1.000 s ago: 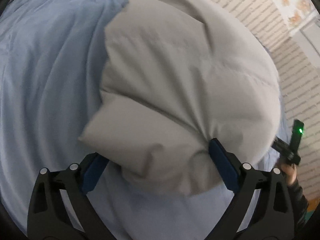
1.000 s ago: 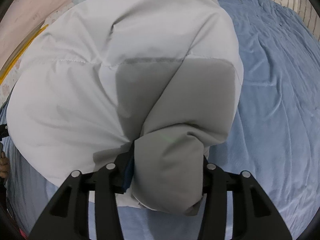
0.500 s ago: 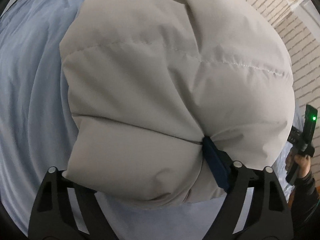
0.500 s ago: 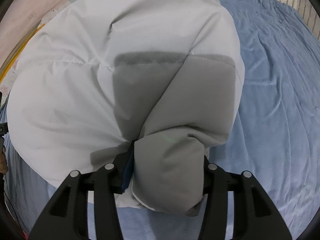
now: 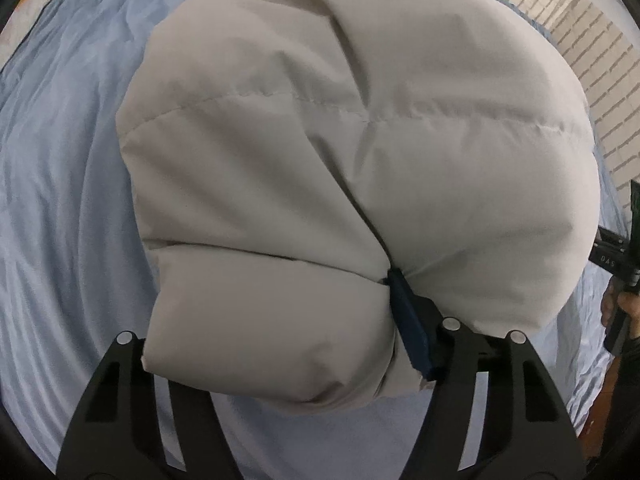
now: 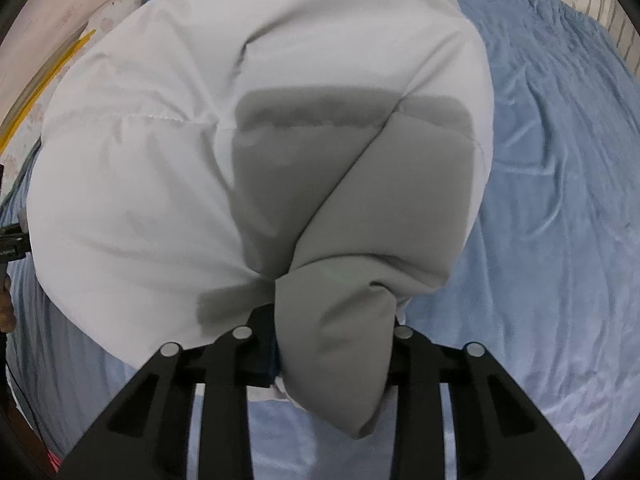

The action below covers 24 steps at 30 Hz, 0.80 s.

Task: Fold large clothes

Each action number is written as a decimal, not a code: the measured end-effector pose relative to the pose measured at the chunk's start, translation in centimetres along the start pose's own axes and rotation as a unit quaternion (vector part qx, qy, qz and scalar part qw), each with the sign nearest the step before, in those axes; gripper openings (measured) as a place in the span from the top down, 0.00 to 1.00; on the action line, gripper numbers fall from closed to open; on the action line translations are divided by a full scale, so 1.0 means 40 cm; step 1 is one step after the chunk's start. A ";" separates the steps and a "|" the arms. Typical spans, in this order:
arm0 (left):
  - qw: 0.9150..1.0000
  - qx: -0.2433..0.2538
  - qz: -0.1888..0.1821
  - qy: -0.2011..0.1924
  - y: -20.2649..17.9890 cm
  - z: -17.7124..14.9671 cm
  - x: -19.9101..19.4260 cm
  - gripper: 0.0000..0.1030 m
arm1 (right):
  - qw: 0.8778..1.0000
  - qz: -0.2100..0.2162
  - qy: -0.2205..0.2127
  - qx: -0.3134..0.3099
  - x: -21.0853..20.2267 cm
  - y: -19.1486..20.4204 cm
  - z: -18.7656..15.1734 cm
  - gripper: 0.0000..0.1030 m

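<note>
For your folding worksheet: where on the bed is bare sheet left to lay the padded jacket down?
Bare blue sheet lies left of the jacket in the left view, and right of it in the right view. The middle is crowded by the jacket and both grippers.

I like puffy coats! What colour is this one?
The coat is pale grey, almost white, with a darker grey panel. The right wrist view shows both shades best.

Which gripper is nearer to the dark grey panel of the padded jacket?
Right. The right gripper is shut on the padded jacket just below the dark grey panel. The left gripper grips a pale part; no panel shows there.
</note>
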<state>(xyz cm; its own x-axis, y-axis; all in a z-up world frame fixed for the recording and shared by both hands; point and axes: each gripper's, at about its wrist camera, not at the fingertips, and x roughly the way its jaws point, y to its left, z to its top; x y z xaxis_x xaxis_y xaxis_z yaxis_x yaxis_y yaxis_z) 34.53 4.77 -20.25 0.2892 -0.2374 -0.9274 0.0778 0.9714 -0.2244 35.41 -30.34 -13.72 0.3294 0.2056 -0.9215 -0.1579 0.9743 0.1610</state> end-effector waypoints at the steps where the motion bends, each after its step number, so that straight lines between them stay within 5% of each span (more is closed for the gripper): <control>1: 1.000 -0.004 0.000 0.000 -0.002 0.003 -0.014 0.35 | 1.000 0.010 0.000 0.008 0.009 -0.007 0.001 0.69; 5: 1.000 -0.012 0.021 0.000 -0.035 0.026 -0.012 0.37 | 0.998 0.043 -0.002 0.035 0.031 -0.024 0.015 0.71; 12: 0.992 -0.003 0.105 -0.068 -0.180 0.018 -0.132 0.65 | 0.997 0.054 -0.047 0.011 -0.086 -0.039 0.027 0.86; 19: 0.989 0.023 0.097 -0.111 -0.427 -0.062 -0.241 0.69 | 0.990 0.023 -0.138 -0.015 -0.372 -0.119 -0.059 0.88; 24: 0.989 0.038 0.040 -0.140 -0.610 -0.201 -0.294 0.70 | 0.983 -0.029 -0.181 -0.013 -0.558 -0.225 -0.287 0.88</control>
<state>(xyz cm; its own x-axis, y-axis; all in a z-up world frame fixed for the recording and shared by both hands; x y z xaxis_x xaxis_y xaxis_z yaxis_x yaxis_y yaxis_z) 21.57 -16.10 -6.26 0.5495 -0.1629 -0.8195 0.1131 0.9863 -0.1202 18.80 -44.77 1.36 0.6471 0.1744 -0.7422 -0.1508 0.9835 0.0996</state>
